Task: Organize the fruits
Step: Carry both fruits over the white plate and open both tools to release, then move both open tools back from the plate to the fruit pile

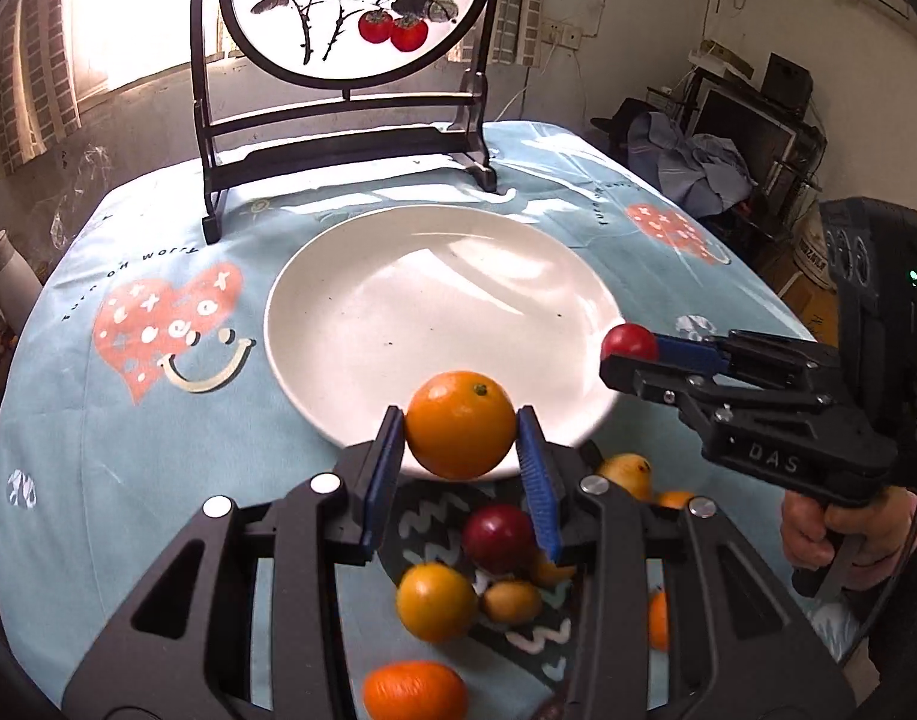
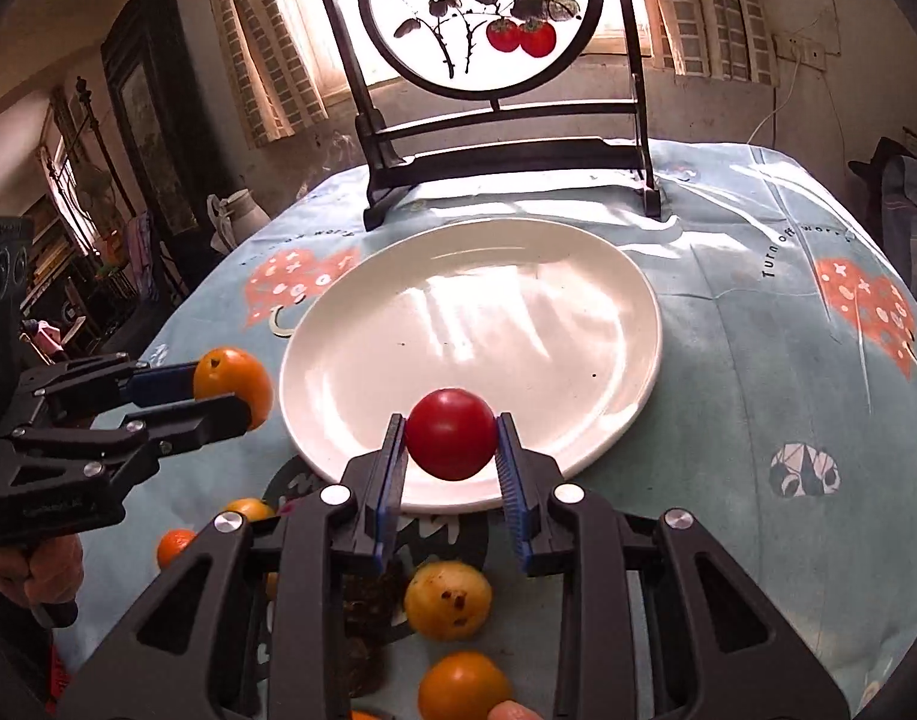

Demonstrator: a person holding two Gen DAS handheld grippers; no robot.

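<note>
Both grippers loaded above the white plate (image 1: 350,276)

Left gripper (image 1: 461,450) clamps an orange (image 1: 460,423); right gripper (image 2: 449,450) clamps a red fruit (image 2: 450,433), both over the plate's near rim. Right gripper body reads "DAS". Tablecloth (image 2: 758,360) print reads "Turn off worry".

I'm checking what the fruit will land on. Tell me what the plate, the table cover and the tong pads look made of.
Plate: glazed ceramic or perhaps melamine; white, glossy, mirrors the window light.
Table cover: printed woven cloth, matte; it creases and drapes over the edge.
Pads of the left tongs: blue ribbed rubber or soft plastic, likely; fine ridges show beside the orange.
</note>
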